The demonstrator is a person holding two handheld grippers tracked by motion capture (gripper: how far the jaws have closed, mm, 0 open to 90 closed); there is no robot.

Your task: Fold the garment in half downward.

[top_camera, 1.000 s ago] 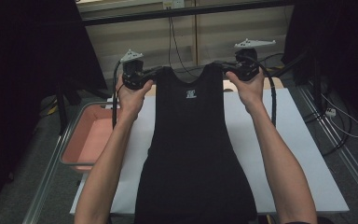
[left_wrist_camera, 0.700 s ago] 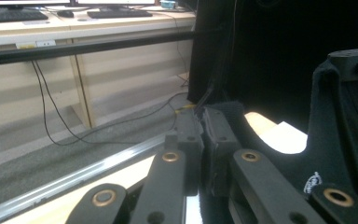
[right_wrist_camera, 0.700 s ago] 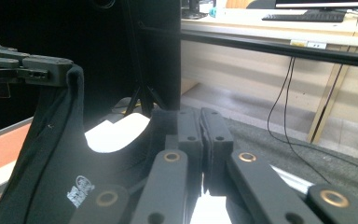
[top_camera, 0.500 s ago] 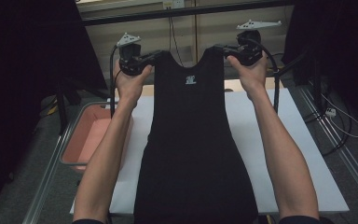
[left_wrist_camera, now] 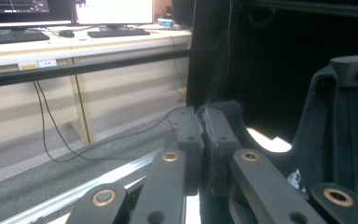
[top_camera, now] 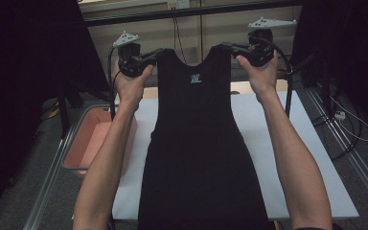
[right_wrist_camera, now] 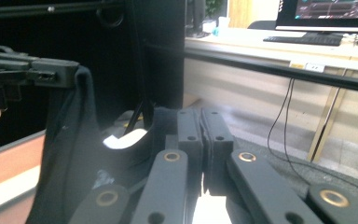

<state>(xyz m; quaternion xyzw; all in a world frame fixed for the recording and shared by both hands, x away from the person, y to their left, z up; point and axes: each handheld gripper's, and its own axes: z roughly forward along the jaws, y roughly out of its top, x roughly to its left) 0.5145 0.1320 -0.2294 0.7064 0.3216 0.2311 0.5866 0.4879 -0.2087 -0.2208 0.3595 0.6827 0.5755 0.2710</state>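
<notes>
Bench (top_camera: 316,158): long, topped with a white sheet; serves here as the landmark for all places below.

Tank top (top_camera: 199,153): black, sleeveless, held up above the bench by its two shoulder straps. It hangs flat and full length, the hem falling toward the near edge of the bench. Judged stage: the garment is picked up and spread out for display or smoothing; laying it down and any folding are not yet done.

Tray (top_camera: 84,143): pink, shallow, at the left edge of the bench, holding nothing that can be made out.

Left hand-held gripper (top_camera: 153,53): above the far left part of the bench, jaws pressed together on the left shoulder strap; its own view shows black cloth pinched between the pads (left_wrist_camera: 186,140).

Right hand-held gripper (top_camera: 225,48): above the far right part of the bench, jaws likewise clamped on the right strap, cloth caught between the pads (right_wrist_camera: 189,135).

Label (top_camera: 195,77): small white print inside the neckline, well above the bench; too small to read. No other writing is legible.
</notes>
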